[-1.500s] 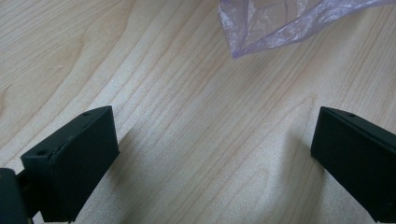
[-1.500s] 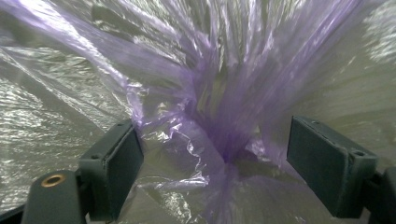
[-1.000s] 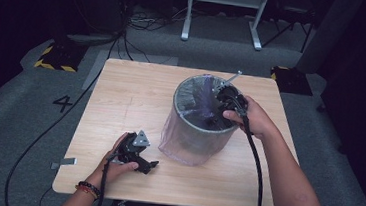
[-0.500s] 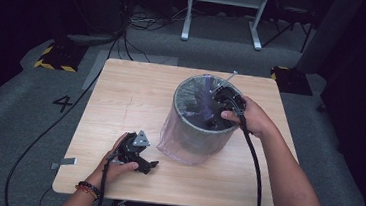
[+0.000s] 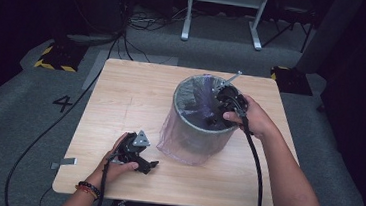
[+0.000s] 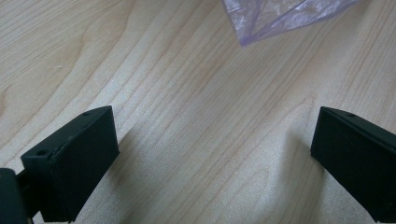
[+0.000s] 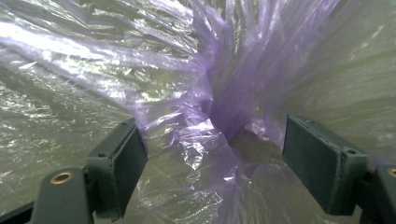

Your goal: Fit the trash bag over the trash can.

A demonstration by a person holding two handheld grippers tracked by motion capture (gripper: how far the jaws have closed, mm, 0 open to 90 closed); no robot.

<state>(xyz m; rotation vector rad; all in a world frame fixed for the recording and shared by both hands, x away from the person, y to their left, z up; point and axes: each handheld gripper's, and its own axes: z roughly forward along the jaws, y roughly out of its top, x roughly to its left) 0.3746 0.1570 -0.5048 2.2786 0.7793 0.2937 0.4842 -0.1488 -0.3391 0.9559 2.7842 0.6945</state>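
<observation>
Purple bin liner [image 7: 205, 107] is now bunched between the wide-open right gripper [image 7: 215, 158], pushed deeper into the bin [image 5: 189, 128]; seating seems underway. Left gripper [image 6: 210, 154] is kept open, empty.

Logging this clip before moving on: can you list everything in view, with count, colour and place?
Bin: one, grey, right of table centre.
Bag: one, pale purple, lining the bin and draped outside it.
Table: one, light wood, mid-frame.
Carpet: grey, around the table, marked with a 4.
Frame legs: white, beyond the table.
Left hand-held gripper: black, open, low over the front-left tabletop.
Right hand-held gripper: black, open, inside the bin around bunched bag.
</observation>
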